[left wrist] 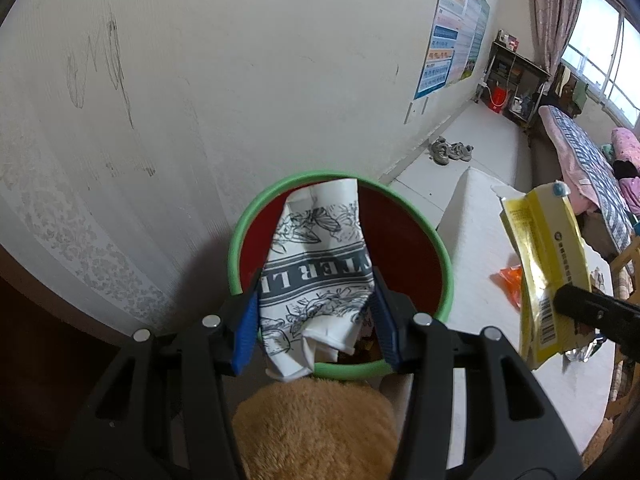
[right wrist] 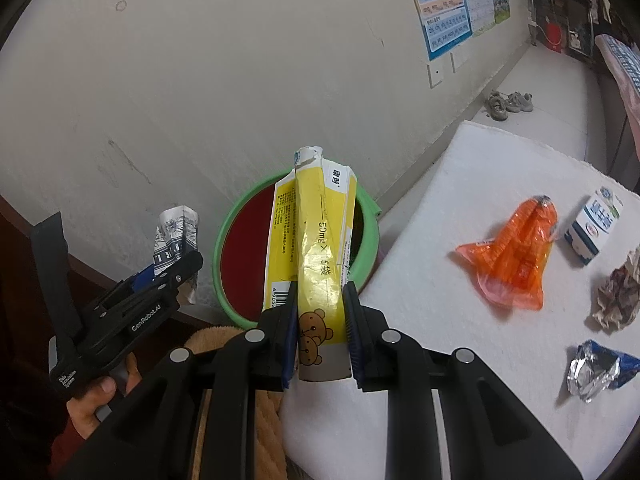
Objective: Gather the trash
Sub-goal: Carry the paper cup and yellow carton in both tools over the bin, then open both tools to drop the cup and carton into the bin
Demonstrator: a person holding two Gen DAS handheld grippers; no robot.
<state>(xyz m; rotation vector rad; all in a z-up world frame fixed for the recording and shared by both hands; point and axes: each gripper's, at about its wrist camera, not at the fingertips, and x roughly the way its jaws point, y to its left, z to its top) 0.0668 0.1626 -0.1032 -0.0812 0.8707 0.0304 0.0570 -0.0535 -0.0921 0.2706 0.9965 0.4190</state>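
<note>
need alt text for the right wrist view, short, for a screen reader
The right gripper clamps a flattened yellow cardboard box above a round red bin with a green rim. At left, the left gripper holds a crumpled black-and-white printed paper cup. On the white table at right lie an orange plastic wrapper, a small white-and-blue carton and a crumpled foil wrapper.

Glossy yellow cardboard box [right wrist: 316, 248], crumpled matt printed paper cup [left wrist: 316, 268], smooth plastic bin [left wrist: 446, 272] (green rim), crinkly foil wrapper [right wrist: 598, 370] on matt white tabletop [right wrist: 460, 340].
</note>
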